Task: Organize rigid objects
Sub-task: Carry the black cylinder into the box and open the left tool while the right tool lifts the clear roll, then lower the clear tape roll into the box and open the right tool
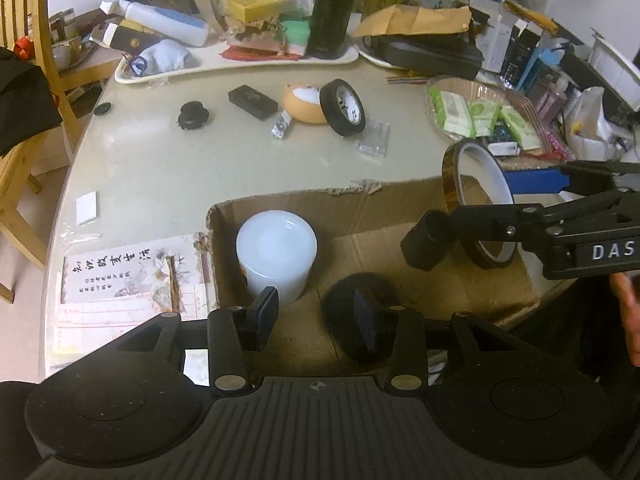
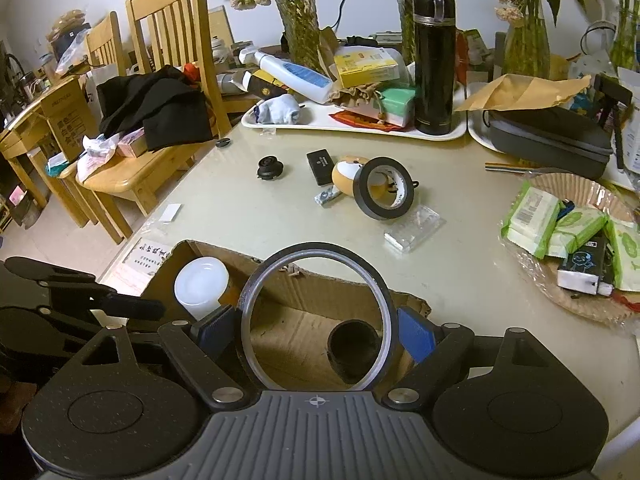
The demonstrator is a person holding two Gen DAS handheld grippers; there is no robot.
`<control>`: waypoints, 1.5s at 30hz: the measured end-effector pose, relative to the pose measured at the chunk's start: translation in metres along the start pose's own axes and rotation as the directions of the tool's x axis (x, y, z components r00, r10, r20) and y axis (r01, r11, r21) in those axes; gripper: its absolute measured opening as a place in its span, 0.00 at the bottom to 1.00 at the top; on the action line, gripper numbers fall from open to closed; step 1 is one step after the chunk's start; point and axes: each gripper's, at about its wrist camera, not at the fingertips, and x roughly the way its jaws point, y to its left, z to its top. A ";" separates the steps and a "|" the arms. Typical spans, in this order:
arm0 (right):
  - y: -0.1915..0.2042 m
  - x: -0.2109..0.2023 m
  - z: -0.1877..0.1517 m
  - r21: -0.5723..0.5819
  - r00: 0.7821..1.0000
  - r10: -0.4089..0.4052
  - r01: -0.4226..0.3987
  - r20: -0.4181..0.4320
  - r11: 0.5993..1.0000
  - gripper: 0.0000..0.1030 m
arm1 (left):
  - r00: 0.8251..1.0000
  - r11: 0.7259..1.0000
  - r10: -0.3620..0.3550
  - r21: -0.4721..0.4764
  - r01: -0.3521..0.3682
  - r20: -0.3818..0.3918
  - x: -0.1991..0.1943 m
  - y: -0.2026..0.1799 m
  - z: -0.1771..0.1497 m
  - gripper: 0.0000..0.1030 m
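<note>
Holding: right gripper (image 2: 320,330) clamps a thin amber tape ring (image 2: 316,316) on edge between its blue pads (image 2: 418,338), above the cardboard box (image 2: 340,288).
Left gripper: left gripper (image 1: 316,316) hangs over the box with its jaws narrowly apart and nothing between them.
Box contents: a white cylindrical container (image 1: 276,252) stands at the left end; a dark round cup (image 1: 360,312) sits on the floor beside it.
Table: on the table (image 1: 180,168), well beyond the box, lie a black tape roll (image 1: 344,106) leaning on an orange round toy (image 1: 302,104), a small black block (image 1: 252,102), a black knob (image 1: 194,114) and a clear packet (image 1: 374,140).
</note>
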 end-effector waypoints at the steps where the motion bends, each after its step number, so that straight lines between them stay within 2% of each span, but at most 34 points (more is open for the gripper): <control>1: 0.000 0.000 0.000 0.001 1.000 -0.001 0.001 0.001 1.000 0.85 | 1.000 1.000 -0.002 -0.004 0.003 0.007 -0.002 0.001 0.000 0.45; 6: -0.001 0.000 0.001 0.006 1.000 -0.004 0.004 0.003 1.000 0.85 | 0.998 1.000 -0.019 -0.016 0.020 0.058 -0.017 0.006 -0.002 0.52; 17: -0.001 0.001 0.000 0.004 1.000 -0.007 0.007 -0.007 1.000 0.85 | 0.993 1.000 0.006 -0.012 -0.004 0.120 -0.034 0.017 -0.007 0.53; 19: 0.000 0.001 -0.001 0.003 1.000 -0.009 0.009 -0.010 1.000 0.85 | 0.992 1.000 0.023 -0.012 -0.022 0.125 -0.035 0.018 -0.009 0.72; 20: 0.000 0.002 -0.001 0.003 1.000 -0.010 0.010 -0.012 1.000 0.85 | 0.990 0.999 0.033 -0.014 -0.031 0.138 -0.036 0.019 -0.010 0.74; 28: 0.002 0.006 -0.001 -0.005 0.999 -0.008 0.008 -0.031 1.000 0.85 | 0.986 0.998 0.063 -0.021 -0.060 0.155 -0.037 0.024 -0.013 0.74; 29: 0.003 0.007 -0.001 -0.009 0.999 -0.005 0.005 -0.038 1.000 0.90 | 0.985 0.998 0.068 -0.020 -0.065 0.157 -0.037 0.024 -0.013 0.74; 30: 0.004 0.008 0.000 -0.014 0.999 -0.009 0.008 -0.038 1.000 0.99 | 0.984 0.997 0.075 -0.018 -0.073 0.159 -0.037 0.024 -0.013 0.74; 31: 0.006 0.007 0.001 -0.019 1.000 -0.019 0.019 -0.021 1.000 1.00 | 0.984 0.997 0.083 -0.017 -0.082 0.159 -0.037 0.023 -0.014 0.74; 39: 0.000 0.007 0.002 0.007 0.999 -0.045 0.045 -0.011 0.999 1.00 | 0.979 0.989 0.144 0.017 -0.147 0.145 -0.033 0.016 -0.014 0.74; 45: -0.009 0.011 0.001 0.054 0.995 -0.091 0.092 -0.031 0.994 1.00 | 0.972 0.985 0.164 0.031 -0.172 0.167 -0.032 0.010 -0.012 0.74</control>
